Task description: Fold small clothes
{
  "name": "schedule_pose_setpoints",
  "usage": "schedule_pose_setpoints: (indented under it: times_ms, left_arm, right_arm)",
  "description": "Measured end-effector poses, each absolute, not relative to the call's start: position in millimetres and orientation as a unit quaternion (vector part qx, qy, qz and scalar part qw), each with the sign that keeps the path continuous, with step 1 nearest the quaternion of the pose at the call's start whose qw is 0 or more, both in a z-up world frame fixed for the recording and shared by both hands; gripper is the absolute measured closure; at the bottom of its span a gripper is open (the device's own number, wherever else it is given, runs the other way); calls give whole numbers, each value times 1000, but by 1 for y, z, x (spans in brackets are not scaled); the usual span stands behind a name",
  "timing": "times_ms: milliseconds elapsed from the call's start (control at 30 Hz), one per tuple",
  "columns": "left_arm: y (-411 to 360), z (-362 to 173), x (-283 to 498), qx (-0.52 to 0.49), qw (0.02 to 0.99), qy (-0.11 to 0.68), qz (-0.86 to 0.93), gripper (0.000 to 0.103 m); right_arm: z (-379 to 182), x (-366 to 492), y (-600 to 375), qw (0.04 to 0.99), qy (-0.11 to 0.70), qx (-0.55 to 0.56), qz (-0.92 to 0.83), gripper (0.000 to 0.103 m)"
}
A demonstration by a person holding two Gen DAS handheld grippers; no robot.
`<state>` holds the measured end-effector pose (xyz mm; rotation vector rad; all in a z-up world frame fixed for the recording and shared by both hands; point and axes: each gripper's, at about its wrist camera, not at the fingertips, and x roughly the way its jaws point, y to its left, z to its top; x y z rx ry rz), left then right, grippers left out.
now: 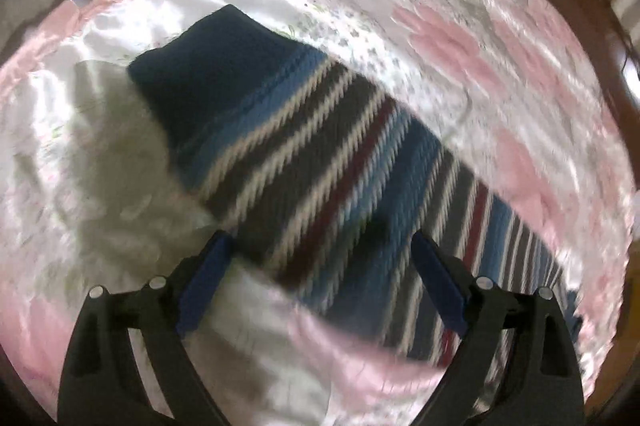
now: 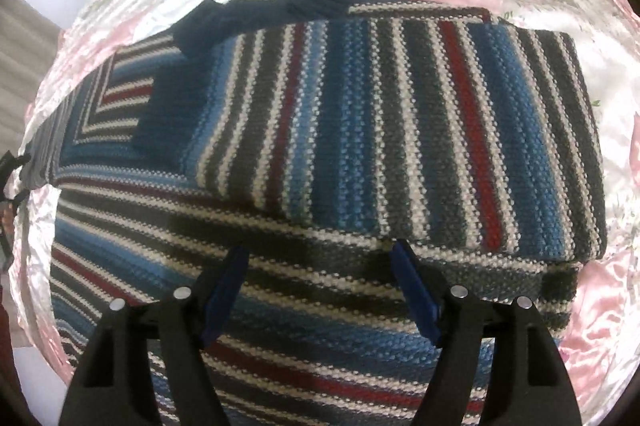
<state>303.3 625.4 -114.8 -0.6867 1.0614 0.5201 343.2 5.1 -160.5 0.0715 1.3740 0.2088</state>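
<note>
Sweater (image 2: 360,129) lies partly folded on the quilt (image 1: 480,37). Right gripper (image 2: 320,258) is spread and empty, right over the sweater's body at the folded panel's near edge. Left gripper (image 1: 320,246) is spread too, over the sleeve (image 1: 280,129), which runs diagonally away from it. Right looks nearer the fold.

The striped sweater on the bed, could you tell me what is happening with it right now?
A person with a handheld gripper in each hand is folding the striped sweater on a pink and white satin bedspread. One sleeve already lies folded across the body. The left gripper and right gripper both hover open just above the knit, holding nothing.
</note>
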Motion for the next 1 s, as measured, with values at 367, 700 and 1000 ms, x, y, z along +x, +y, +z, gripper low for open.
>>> schedule_pose_setpoints:
  times_ms: [367,700,1000]
  left_arm:
    - [635,-121,327,-342,775,478,232,89]
    - [569,-64,326,-262,854,403,198,92]
    - [436,-20,334,-180,904,376,93,92]
  right_arm:
    - [-166,341,-7,771,630,20,92,27]
    - [-161,330,-22,776,622,36,97,27]
    - [-146,311,-48,783,612,48,94,27]
